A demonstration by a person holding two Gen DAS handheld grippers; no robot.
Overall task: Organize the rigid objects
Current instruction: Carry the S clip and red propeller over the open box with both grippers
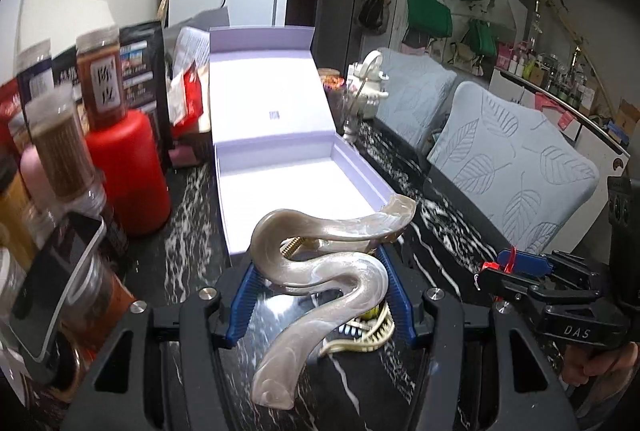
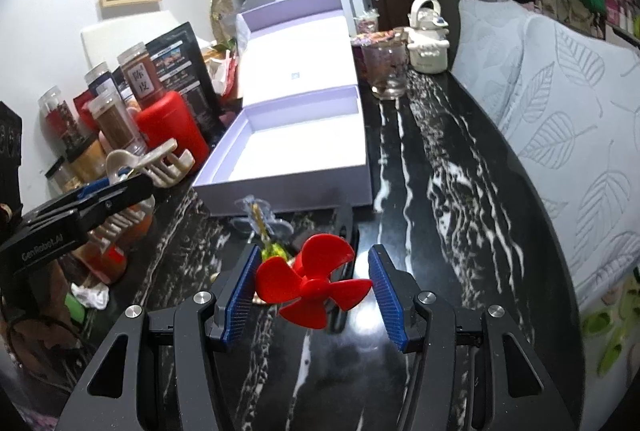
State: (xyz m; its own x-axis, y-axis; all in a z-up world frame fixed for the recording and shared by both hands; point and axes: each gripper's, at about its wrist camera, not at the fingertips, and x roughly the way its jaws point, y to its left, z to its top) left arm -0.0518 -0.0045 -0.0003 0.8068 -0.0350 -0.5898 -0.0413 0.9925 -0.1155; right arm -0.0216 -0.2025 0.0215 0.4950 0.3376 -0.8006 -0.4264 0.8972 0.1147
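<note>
left tongs (image 1: 320,271) clamped and loaded, right tongs (image 2: 314,285) likewise, both tilted down

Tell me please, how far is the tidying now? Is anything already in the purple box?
Nothing looks done yet: the open purple box shows only its bare white floor. In hand: the left tool grips a pearly hair claw, and the right tool holds a red propeller. Left: both pieces probably go into the box, and a small clear and yellow item lies on the black marble table before it.
</note>
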